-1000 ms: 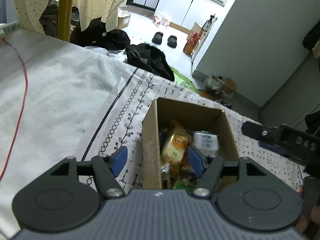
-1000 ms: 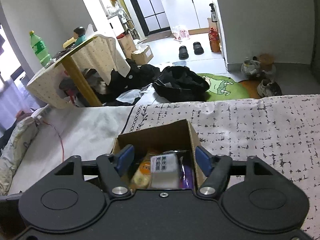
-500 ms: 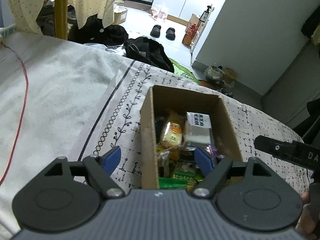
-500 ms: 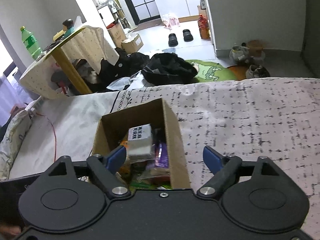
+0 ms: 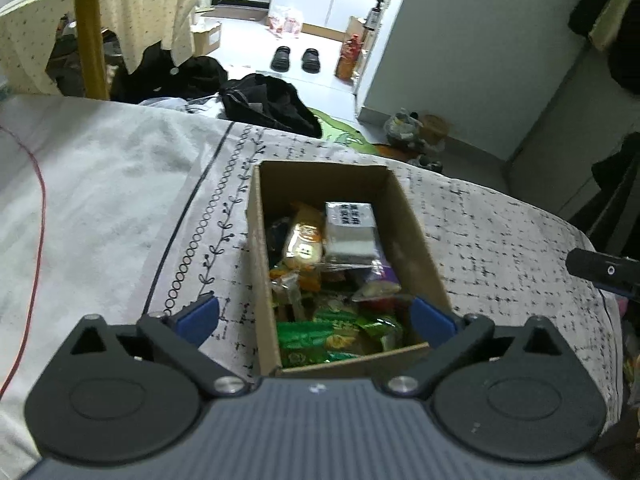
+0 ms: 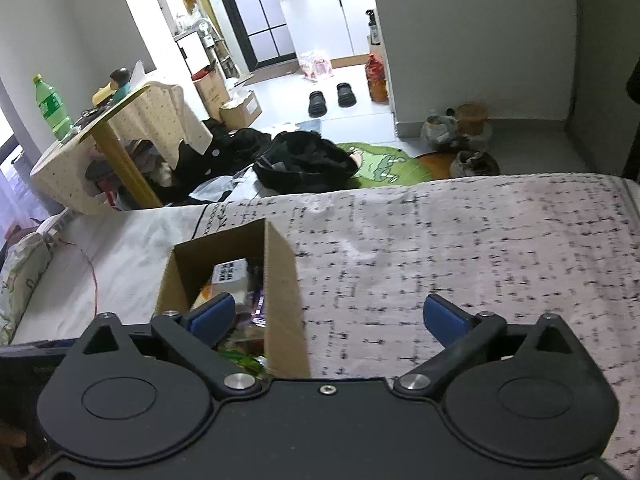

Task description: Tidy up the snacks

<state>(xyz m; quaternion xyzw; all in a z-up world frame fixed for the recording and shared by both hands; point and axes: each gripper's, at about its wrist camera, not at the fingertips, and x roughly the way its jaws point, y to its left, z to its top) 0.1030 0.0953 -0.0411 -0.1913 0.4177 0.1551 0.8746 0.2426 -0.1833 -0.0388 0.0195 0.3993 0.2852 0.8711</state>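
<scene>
Where the patterned bedspread (image 5: 500, 240) meets the plain white half, an open cardboard box (image 5: 416, 236) sits crammed with snack packets (image 5: 316, 336). The left gripper (image 5: 316, 316) hovers spread wide over it, empty; the right gripper (image 6: 328, 316) straddles its right wall, equally spread.
</scene>
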